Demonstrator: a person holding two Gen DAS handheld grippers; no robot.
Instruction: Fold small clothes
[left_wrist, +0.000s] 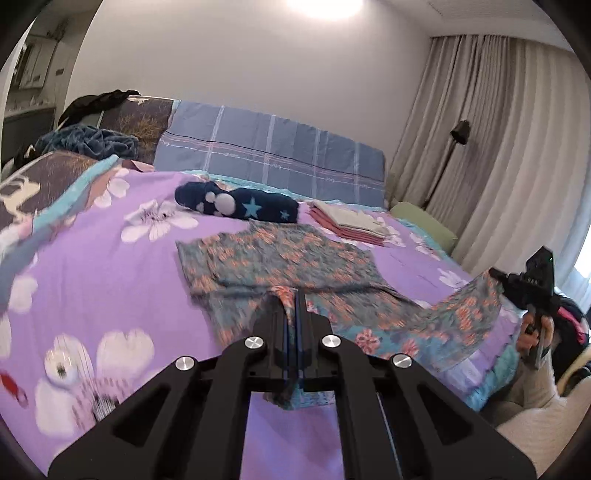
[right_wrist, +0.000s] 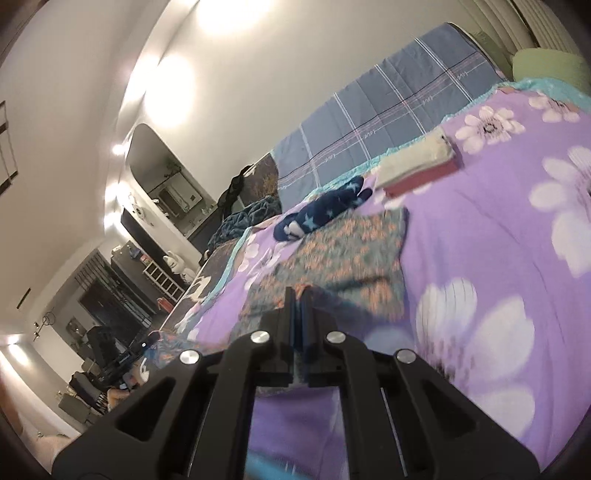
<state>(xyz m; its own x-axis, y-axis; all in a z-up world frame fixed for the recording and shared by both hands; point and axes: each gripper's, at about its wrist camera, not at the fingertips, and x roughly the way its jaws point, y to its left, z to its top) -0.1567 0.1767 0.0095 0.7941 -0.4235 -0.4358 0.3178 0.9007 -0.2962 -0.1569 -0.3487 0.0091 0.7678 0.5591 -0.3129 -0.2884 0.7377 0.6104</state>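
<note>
Currently, both grippers are clamped on one patterned garment (left_wrist: 280, 258), a teal cloth with orange flowers, spread on a purple flowered bedspread (left_wrist: 110, 266).

Left gripper (left_wrist: 291, 295): jaws pressed together, pinching a near edge of the garment; a flap of the cloth hangs down between the jaw arms. The rest of the garment lies flat ahead of the jaws and runs off to their right, where a far corner is lifted.

Right gripper (right_wrist: 298, 293): jaws pressed together on another edge of the same garment (right_wrist: 332, 258). In the left wrist view this gripper (left_wrist: 496, 275) appears well to the right of the left jaws, held by a hand (left_wrist: 535, 332) in a pale sleeve, with the raised corner of cloth at its tip.

Beyond the garment, ahead of the left jaws, lies a dark blue rolled item with stars (left_wrist: 240, 206). To its right sits a folded stack (left_wrist: 351, 221), pale cloth on pink. A blue checked pillow (left_wrist: 273, 151) stands behind both, against the wall.

Small repeated lettering runs along the pillow's stripes; it is too small to read. No other brand or label is legible.
</note>
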